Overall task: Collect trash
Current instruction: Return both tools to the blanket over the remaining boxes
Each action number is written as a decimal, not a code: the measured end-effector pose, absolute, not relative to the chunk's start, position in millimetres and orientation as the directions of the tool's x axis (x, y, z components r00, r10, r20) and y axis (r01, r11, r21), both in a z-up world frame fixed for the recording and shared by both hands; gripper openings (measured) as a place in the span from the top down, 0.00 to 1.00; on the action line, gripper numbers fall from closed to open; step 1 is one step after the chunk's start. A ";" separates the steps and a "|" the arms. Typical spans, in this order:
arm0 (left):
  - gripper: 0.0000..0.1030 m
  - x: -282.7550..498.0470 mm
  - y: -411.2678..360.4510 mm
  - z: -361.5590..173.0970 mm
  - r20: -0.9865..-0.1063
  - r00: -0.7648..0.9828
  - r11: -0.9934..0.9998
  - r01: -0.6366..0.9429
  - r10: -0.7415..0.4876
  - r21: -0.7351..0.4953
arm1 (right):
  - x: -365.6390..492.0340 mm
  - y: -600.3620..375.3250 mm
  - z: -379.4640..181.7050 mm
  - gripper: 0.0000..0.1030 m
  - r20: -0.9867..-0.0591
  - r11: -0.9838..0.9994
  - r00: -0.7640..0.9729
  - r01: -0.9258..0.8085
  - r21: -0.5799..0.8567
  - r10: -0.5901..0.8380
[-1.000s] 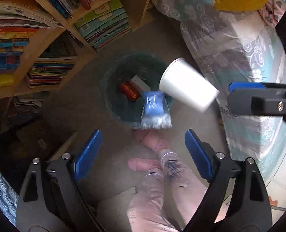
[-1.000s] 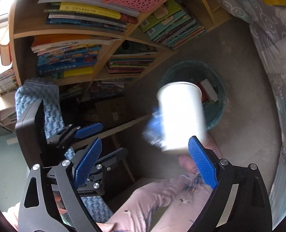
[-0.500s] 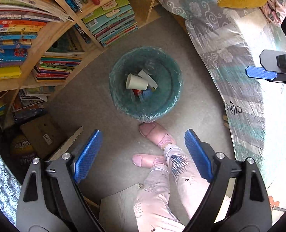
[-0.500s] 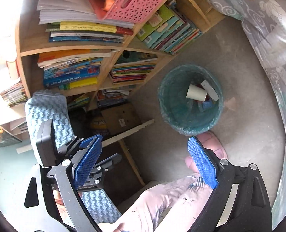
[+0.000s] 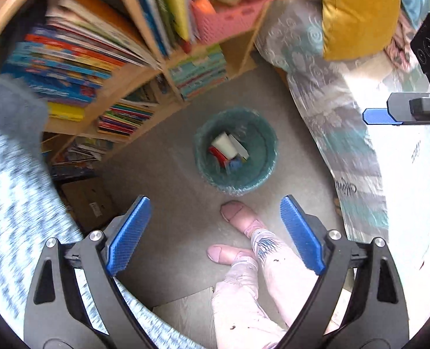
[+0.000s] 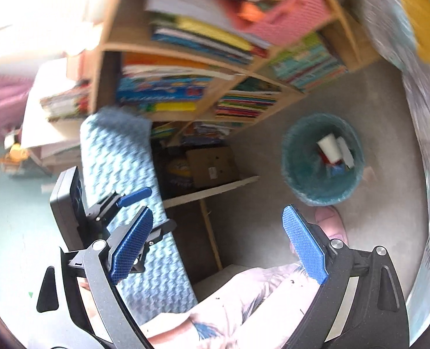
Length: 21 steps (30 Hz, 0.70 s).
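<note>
A teal bin (image 5: pixel 261 171) lined with a clear bag stands on the grey floor; it also shows in the right wrist view (image 6: pixel 302 180). Inside lie a white paper cup (image 5: pixel 226 146), a white card, a red item and a blue packet (image 5: pixel 234 164). The cup shows in the right wrist view (image 6: pixel 329 148) too. My left gripper (image 5: pixel 215 232) is open and empty, high above the floor, nearer me than the bin. My right gripper (image 6: pixel 218 247) is open and empty; it appears at the right edge of the left wrist view (image 5: pixel 401 113). The left gripper also shows in the right wrist view (image 6: pixel 125 203).
A wooden bookshelf (image 5: pixel 122 67) full of books, with a pink basket (image 5: pixel 229 14), stands left of the bin. A bed with a patterned cover (image 5: pixel 345 116) and a yellow pillow (image 5: pixel 360 11) lies to the right. The person's feet (image 5: pixel 241 212) stand beside the bin. A blue knitted chair cover (image 6: pixel 122 168) lies left.
The white cup and blue packet, in mid-air a second ago, have dropped into the bin. Both grippers have since risen, so the bin looks smaller.
</note>
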<state>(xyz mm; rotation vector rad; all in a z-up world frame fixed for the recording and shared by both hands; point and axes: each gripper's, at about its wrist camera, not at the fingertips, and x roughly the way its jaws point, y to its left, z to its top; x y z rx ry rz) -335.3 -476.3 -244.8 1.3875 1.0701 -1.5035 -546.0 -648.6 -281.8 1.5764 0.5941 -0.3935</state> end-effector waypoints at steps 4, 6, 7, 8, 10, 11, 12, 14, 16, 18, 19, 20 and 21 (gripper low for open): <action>0.13 -301.1 -467.3 -205.3 -0.994 -0.076 -0.216 0.975 -0.077 -0.058 | -509.6 -660.6 -237.8 0.12 -0.546 0.101 0.816 0.536 0.838 0.190; 0.13 -278.6 -459.0 -184.5 -0.991 -0.070 -0.152 0.987 -0.112 -0.053 | -484.3 -665.5 -212.6 0.12 -0.531 0.174 0.818 0.502 0.847 0.223; 0.13 -270.6 -454.8 -177.0 -0.990 -0.063 -0.128 0.991 -0.128 -0.046 | -472.1 -666.4 -201.8 0.12 -0.524 0.202 0.818 0.486 0.851 0.238; 0.12 -256.4 -448.5 -164.8 -0.987 -0.052 -0.086 0.995 -0.152 -0.039 | -458.3 -667.5 -190.0 0.12 -0.515 0.233 0.818 0.465 0.854 0.256; 0.10 -233.4 -436.1 -147.5 -0.982 -0.043 -0.017 0.999 -0.186 -0.041 | -430.6 -666.7 -168.4 0.12 -0.500 0.291 0.815 0.423 0.858 0.291; 0.10 -223.3 -430.5 -140.4 -0.979 -0.035 0.014 0.999 -0.200 -0.038 | -415.3 -665.0 -157.6 0.12 -0.492 0.320 0.813 0.398 0.860 0.311; 0.09 -209.0 -421.4 -131.0 -0.976 -0.023 0.057 0.998 -0.219 -0.036 | -402.5 -663.3 -149.3 0.12 -0.483 0.340 0.811 0.375 0.862 0.331; 0.09 -180.1 -399.7 -115.0 -0.969 0.008 0.145 0.989 -0.247 -0.028 | -372.3 -657.7 -130.8 0.12 -0.466 0.386 0.801 0.321 0.865 0.377; 0.09 -155.5 -379.5 -103.4 -0.965 0.035 0.205 0.979 -0.261 -0.020 | -341.1 -649.4 -115.1 0.12 -0.450 0.430 0.785 0.262 0.864 0.425; 0.09 -132.6 -358.7 -93.7 -0.961 0.081 0.265 0.964 -0.263 0.009 | -306.9 -638.9 -104.2 0.12 -0.450 0.464 0.759 0.221 0.858 0.471; 0.09 -120.6 -347.0 -88.8 -0.959 0.108 0.298 0.954 -0.261 0.026 | -292.8 -634.7 -100.1 0.12 -0.447 0.474 0.747 0.201 0.857 0.491; 0.09 -106.9 -332.8 -83.0 -0.957 0.129 0.335 0.942 -0.261 0.036 | -276.4 -628.6 -95.0 0.12 -0.446 0.487 0.733 0.179 0.855 0.514; 0.09 -97.8 -323.9 -79.2 -0.955 0.146 0.362 0.931 -0.260 0.044 | -263.2 -622.6 -90.8 0.12 -0.446 0.498 0.720 0.160 0.852 0.532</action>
